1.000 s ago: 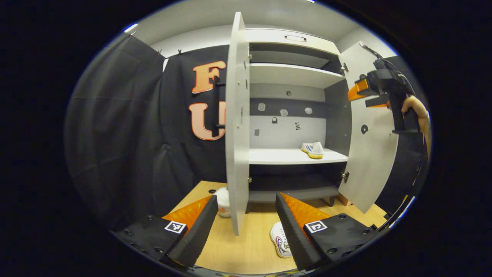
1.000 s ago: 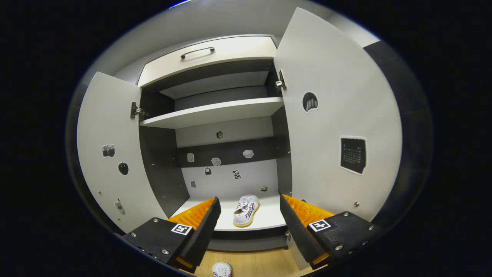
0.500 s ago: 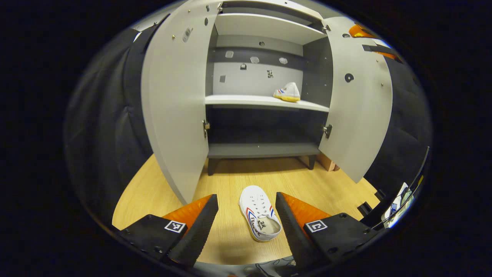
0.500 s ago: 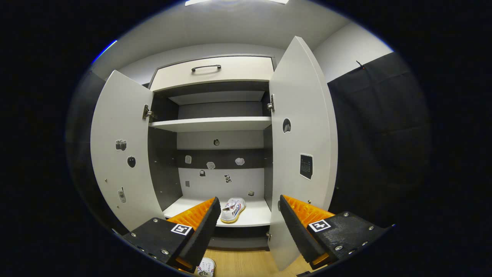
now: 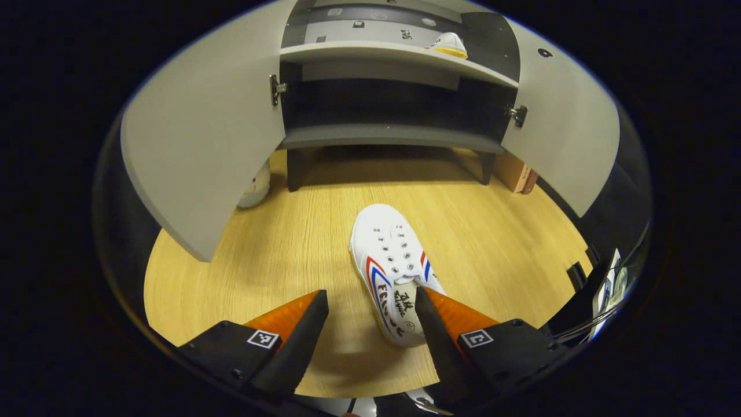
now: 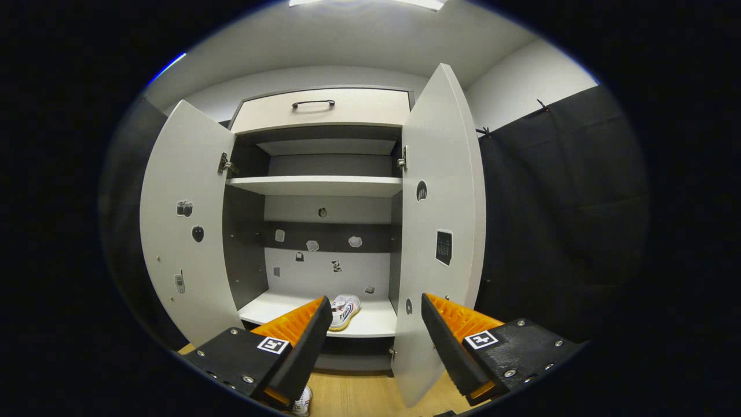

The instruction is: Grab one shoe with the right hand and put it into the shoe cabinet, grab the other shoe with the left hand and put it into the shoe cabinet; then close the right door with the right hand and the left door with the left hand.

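In the left gripper view the left hand-held gripper (image 5: 370, 324) hangs released, its fingers spread wide and nothing between them but wood-grain floor (image 5: 260, 255) and the heel end of the white shoe (image 5: 396, 272). That shoe lies on the floor just ahead, a little toward 1 o'clock from the midline of the fingers. Its long axis runs roughly 11 to 5 o'clock, toe toward the shoe cabinet (image 5: 393, 136) and the open heel collar close against the inner face of the right-hand finger. So the shoe sits off-centre in the gap, nearer one finger than the other. By my reading the grasp turns on sliding the hand slightly toward 3 o'clock so the fingers straddle the heel across its narrow width. The left hand is plainly the nearer one. In the right gripper view the right hand-held gripper (image 6: 373, 341) is also released and empty, held up well apart from the floor and facing the cabinet, where the other shoe (image 6: 345, 310) already rests on the middle shelf (image 6: 376, 327) at about 12 o'clock. The left door (image 6: 185, 260) and right door (image 6: 443, 231) both stand open.
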Motion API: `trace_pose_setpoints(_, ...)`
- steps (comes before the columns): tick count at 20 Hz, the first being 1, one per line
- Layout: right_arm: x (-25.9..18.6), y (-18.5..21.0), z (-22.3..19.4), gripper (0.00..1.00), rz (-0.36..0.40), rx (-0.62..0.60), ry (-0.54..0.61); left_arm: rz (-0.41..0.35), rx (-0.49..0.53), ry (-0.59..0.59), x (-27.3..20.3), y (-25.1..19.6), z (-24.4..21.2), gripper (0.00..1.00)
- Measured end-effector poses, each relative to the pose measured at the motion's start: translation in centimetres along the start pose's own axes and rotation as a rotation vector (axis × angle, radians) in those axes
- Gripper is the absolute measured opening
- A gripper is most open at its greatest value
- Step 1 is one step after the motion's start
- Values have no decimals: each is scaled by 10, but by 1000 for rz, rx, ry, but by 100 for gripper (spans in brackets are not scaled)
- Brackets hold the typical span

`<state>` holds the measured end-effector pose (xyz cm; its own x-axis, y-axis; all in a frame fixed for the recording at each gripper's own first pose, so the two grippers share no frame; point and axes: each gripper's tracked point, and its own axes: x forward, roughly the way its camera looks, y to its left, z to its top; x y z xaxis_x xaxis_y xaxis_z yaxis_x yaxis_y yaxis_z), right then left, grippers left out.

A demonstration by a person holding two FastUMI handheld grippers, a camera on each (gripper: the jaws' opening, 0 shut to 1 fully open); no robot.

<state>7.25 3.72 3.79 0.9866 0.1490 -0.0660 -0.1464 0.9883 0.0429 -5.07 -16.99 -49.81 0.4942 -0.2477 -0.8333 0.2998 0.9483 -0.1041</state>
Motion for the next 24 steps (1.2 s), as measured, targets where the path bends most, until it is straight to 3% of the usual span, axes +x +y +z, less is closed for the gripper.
trace_pose_setpoints(10,8,5,-6,94,14,7,9,-17,-69,126,48,5,-19,99)
trace_pose_setpoints(12,9,4,-8,94,16,13,13,-44,-87,114,51,-3,-17,90)
trace_pose_setpoints(14,10,3,-8,94,13,17,13,-70,-88,120,52,-13,-17,66)
trace_pose_setpoints(17,10,2,-9,94,13,22,14,23,-61,161,52,-4,-18,33)
trace_pose_setpoints(19,9,2,-10,94,16,25,15,44,-38,170,52,-3,-15,11)
trace_pose_setpoints(24,7,0,-6,94,20,24,2,-11,-65,162,47,7,2,7)
